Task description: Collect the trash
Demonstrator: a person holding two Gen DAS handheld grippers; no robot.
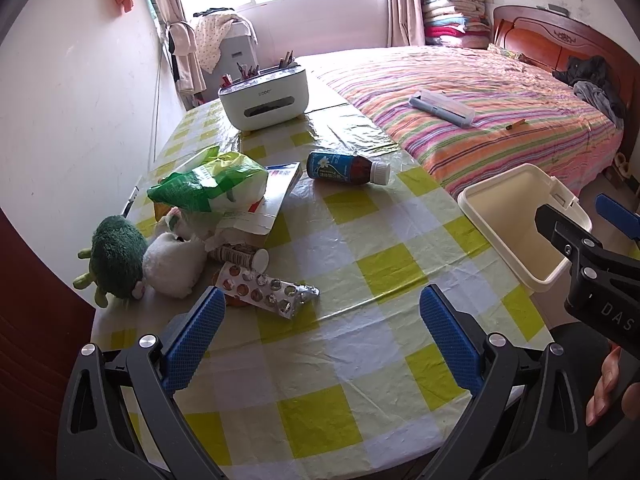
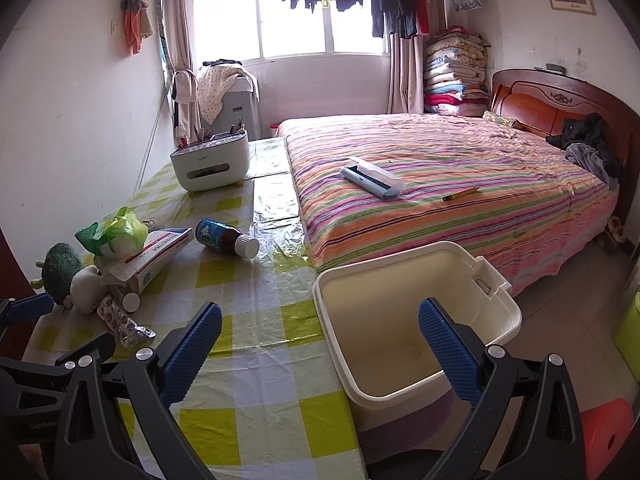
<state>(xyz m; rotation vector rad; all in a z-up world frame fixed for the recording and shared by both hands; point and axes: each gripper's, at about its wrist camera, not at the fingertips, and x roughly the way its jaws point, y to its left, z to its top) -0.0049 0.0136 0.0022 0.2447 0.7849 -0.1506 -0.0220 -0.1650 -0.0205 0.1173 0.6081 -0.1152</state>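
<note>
Trash lies on the checked table (image 1: 352, 360): a blister pack (image 1: 268, 290), a small white-capped bottle (image 1: 244, 257), an opened red-and-white carton (image 1: 276, 196), a green plastic bag (image 1: 208, 184) and a brown bottle with a blue label (image 1: 348, 167). A cream bin (image 2: 416, 320) stands open and empty at the table's right edge. My left gripper (image 1: 320, 340) is open and empty, low over the table, right of the blister pack. My right gripper (image 2: 320, 348) is open and empty, straddling the bin's near-left rim.
A green plush toy (image 1: 116, 258) and a white plush (image 1: 172, 264) lie at the table's left edge. A white tissue box holding pens (image 1: 266, 98) stands at the far end. A bed with a striped cover (image 2: 440, 192) lies beyond the bin. A red stool (image 2: 608, 436) is at right.
</note>
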